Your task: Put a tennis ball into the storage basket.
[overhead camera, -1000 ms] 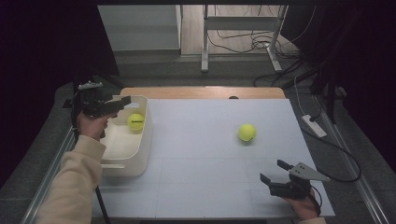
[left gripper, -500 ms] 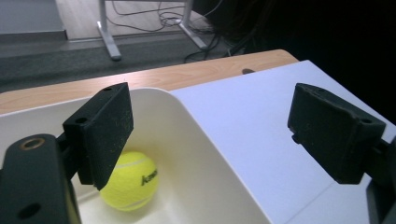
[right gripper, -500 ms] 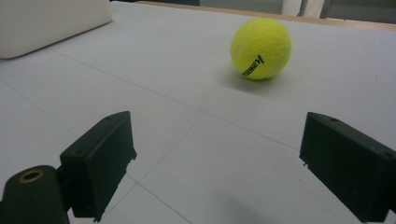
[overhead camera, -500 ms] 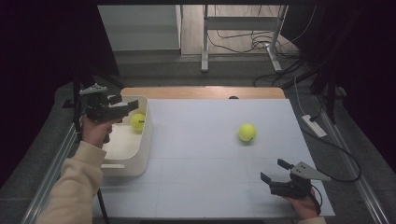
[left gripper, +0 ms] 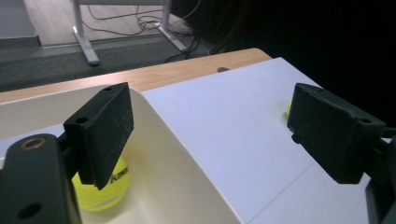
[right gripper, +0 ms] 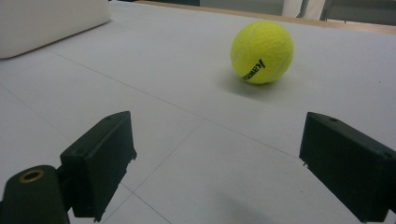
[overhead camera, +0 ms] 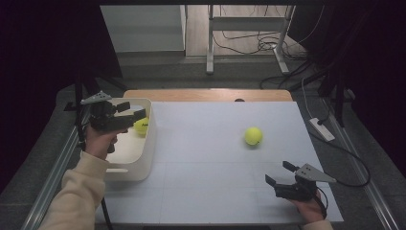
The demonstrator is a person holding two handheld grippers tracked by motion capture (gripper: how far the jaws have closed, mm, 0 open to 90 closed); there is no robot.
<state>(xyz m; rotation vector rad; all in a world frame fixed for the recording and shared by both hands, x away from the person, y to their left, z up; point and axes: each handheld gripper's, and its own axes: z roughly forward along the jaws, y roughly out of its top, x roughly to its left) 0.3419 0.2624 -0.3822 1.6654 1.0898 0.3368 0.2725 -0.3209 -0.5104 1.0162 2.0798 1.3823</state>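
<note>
We held the left black two-jaw gripper (overhead camera: 136, 111) above the cream plastic tub (overhead camera: 143, 163) at the left edge of the white tabletop (overhead camera: 210, 191). Its jaws were spread apart with nothing between them; in the left gripper view (left gripper: 210, 135) the tub's rounded rim ran up through the gap. Inside the tub, near its far wall, lay a yellow-green felt tennis ball (overhead camera: 140, 126), and the left gripper view showed it partly behind the left-hand jaw (left gripper: 105, 189), resting on the tub floor with dark lettering on its side.

A second yellow-green tennis ball (overhead camera: 253, 136) sat on the bare tabletop, well apart from the tub and toward the right half of the table. Our right black two-jaw gripper (overhead camera: 280, 173) rested low at the near right corner of the table, pointing toward that ball. Its jaws were also spread wide and empty; in the right gripper view (right gripper: 217, 161) the ball (right gripper: 262, 52) lay ahead of them, clear of both pads, casting a soft shadow on the white surface.
</note>
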